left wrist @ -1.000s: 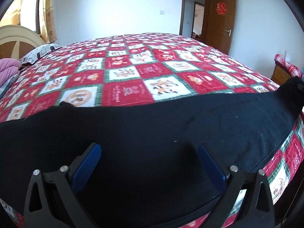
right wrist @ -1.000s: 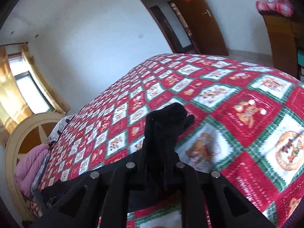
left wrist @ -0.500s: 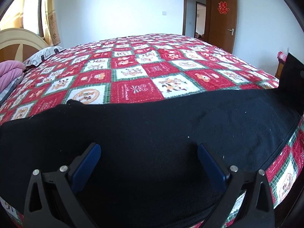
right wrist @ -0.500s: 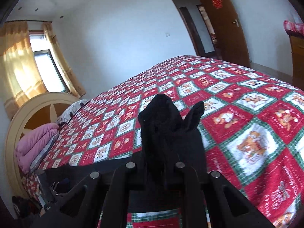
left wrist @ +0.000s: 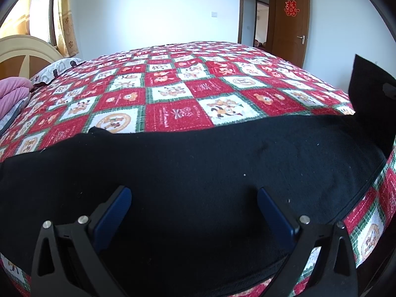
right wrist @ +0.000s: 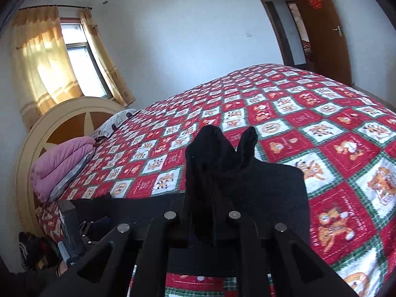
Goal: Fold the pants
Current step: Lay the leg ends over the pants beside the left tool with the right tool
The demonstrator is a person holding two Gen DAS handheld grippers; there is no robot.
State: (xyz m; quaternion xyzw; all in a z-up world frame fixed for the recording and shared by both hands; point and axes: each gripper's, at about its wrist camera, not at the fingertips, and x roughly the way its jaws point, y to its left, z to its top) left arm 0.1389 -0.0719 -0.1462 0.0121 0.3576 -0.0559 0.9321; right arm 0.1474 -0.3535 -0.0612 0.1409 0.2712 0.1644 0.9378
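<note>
Black pants lie spread lengthwise along the near edge of a bed covered with a red, white and green patchwork quilt. The left gripper hovers low over the middle of the dark fabric with its blue-padded jaws wide apart and nothing between them. The right gripper has its jaws pressed together on one end of the pants, and a bunched tuft of black cloth sticks up between and above them; in the left wrist view that lifted end stands up as a dark flap at the far right. A folded pink blanket and a patterned pillow sit by the cream headboard, well apart from the work. The step in hand appears to be carrying the raised end across to lay the pants in half. To do it well, the right gripper should hold its pinch firmly, lift just high enough that the cloth clears the layer beneath, and travel straight along the garment so the edges line up. The open left gripper could press down near the intended crease to anchor the lower layer. The likely risk is the soft fabric dragging or twisting, which would leave wrinkles.
</note>
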